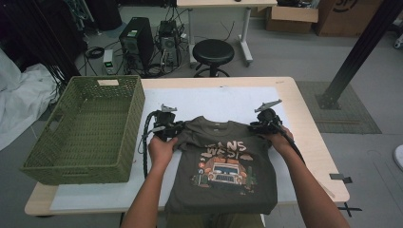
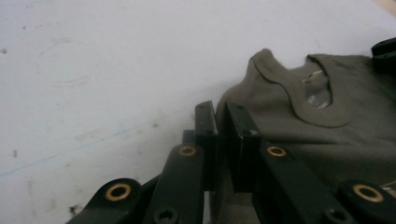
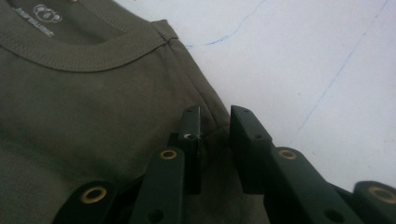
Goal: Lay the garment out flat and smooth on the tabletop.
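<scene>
An olive T-shirt (image 1: 223,166) with a car print lies folded flat on the white mat (image 1: 214,97), collar toward the far side. My left gripper (image 1: 182,130) is at the shirt's left shoulder, its jaws nearly together with the edge of the cloth (image 2: 327,135) pinched between them (image 2: 219,135). At the right shoulder my right gripper (image 1: 255,127) has a fold of the shirt (image 3: 70,107) caught between its jaws (image 3: 215,135). The collar (image 3: 93,56) lies just left of it. Both hands rest on the shirt's upper corners.
A green woven basket (image 1: 81,166) stands on the table's left end, close to my left gripper. Bare white mat lies beyond the collar. Behind the table are a black stool (image 1: 213,51), a computer tower (image 1: 137,40) and cables on the floor.
</scene>
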### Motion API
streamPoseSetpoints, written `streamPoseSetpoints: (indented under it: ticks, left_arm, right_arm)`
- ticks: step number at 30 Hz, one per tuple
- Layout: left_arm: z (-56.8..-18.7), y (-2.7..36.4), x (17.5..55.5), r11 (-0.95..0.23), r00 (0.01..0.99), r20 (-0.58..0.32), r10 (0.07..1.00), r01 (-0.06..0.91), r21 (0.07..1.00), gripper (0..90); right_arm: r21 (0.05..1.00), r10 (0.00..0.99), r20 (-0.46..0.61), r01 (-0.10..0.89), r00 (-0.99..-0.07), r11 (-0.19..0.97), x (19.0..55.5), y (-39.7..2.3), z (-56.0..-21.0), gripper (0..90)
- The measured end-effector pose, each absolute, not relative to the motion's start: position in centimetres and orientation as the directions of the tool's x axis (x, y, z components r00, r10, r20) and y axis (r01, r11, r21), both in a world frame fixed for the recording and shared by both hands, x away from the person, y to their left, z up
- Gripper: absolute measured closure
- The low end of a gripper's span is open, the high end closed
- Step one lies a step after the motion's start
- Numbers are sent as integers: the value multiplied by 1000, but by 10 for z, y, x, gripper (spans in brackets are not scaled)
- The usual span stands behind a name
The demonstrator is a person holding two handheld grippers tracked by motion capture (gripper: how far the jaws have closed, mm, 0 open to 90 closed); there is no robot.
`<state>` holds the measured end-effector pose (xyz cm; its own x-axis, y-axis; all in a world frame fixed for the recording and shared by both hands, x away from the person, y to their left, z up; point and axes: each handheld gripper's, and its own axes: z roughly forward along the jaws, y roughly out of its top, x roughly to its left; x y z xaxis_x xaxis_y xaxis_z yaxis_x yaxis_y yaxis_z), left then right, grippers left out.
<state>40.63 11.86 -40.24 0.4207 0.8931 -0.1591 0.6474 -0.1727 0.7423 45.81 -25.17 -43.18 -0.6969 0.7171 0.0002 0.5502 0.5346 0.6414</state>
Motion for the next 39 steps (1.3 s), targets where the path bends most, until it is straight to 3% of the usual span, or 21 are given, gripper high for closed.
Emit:
streamPoseSetpoints:
  ticks: [1, 5, 8, 11, 13, 16, 18, 19, 23, 28, 32, 34, 36, 39]
  left_arm:
    - [-402, 122, 410, -173, 417, -160, 895, 654, 737, 844]
    - [-393, 129, 426, -172, 398, -136, 907, 646, 743, 845]
    - [-383, 128, 442, -210, 399, -86, 913, 639, 740, 845]
    - [-381, 121, 461, -203, 338, -35, 941, 641, 740, 833]
    - [-384, 115, 464, -155, 273, -33, 961, 636, 756, 665]
    - [-392, 106, 460, -158, 276, -38, 960, 651, 743, 567]
    - [-399, 104, 454, -187, 281, -4, 960, 649, 737, 540]
    - [-402, 106, 450, -186, 278, -2, 961, 648, 739, 536]
    - [-423, 115, 443, -141, 214, -16, 977, 694, 706, 504]
    - [-440, 117, 437, -156, 221, -3, 975, 699, 698, 603]
    - [-439, 113, 436, -188, 215, 48, 976, 698, 691, 876]
    - [-438, 118, 435, -163, 193, 34, 981, 709, 687, 900]
    - [-437, 124, 433, -143, 175, 23, 984, 714, 686, 900]
    - [-436, 134, 425, -137, 136, 55, 989, 722, 678, 900]
  right_arm:
    - [639, 699, 13, 544, -715, 544, 459, -251, -432, 870]
    - [656, 673, -55, 481, -737, 581, 466, -245, -428, 886]
    - [721, 738, -96, 464, -668, 514, 477, -243, -422, 885]
    - [741, 769, -187, 426, -611, 519, 487, -236, -420, 885]
    - [721, 798, -292, 427, -527, 546, 494, -227, -418, 885]
    - [666, 828, -356, 504, -432, 550, 506, -226, -422, 878]
    - [641, 833, -368, 536, -413, 549, 509, -228, -427, 824]
    - [645, 840, -372, 541, -395, 540, 508, -230, -429, 696]
    - [771, 916, -162, 532, -367, 350, 496, -252, -412, 627]
    - [783, 934, -24, 573, -357, 240, 466, -287, -407, 613]
    - [754, 902, 17, 598, -432, 272, 450, -282, -423, 613]
    - [730, 894, 1, 612, -449, 306, 446, -276, -432, 678]
    - [697, 900, -55, 629, -433, 345, 444, -277, -439, 807]
    - [705, 933, 18, 666, -359, 243, 436, -289, -437, 844]
